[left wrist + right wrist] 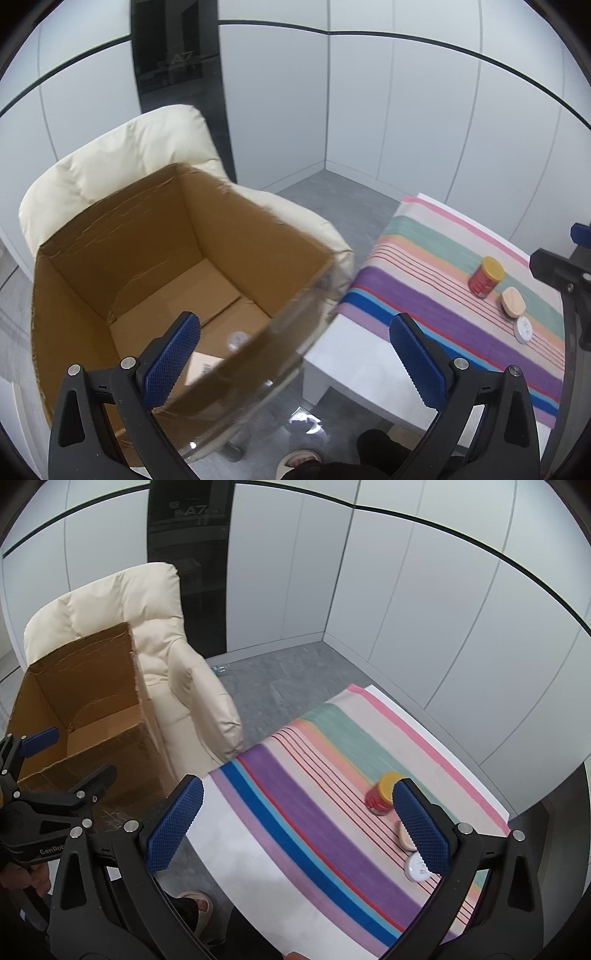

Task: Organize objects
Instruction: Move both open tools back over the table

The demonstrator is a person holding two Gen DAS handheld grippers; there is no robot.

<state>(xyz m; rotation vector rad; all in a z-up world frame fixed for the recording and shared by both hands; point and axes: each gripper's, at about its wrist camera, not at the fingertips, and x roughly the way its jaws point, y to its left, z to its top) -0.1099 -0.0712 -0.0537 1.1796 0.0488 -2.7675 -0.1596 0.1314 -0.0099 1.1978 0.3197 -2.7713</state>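
Blue-padded and spread wide with nothing between its fingers, the left claw [295, 354] hangs over the near rim of the cardboard box [92, 236]. That box is the landmark for everything else. Inside it, on the bottom flaps close to the near wall, lie a small round white-lidded item [235, 339] and a pale card with a barcode [205, 367].

Right of the box stands the counter [236, 853], covered by a striped cloth [325, 819]. The right claw [297, 825] hovers above that cloth, also spread and holding nothing.

Well to the right of the box, three things sit in a close row on the cloth: a flat white round tin [523, 329] nearest, a tan oval case [512, 302] just beyond it, then a red jar with a yellow lid [485, 277] farthest.

Behind and under the box is a cream padded armchair [122, 155]. Beyond it are grey floor [295, 672] and white wall panels [406, 590].
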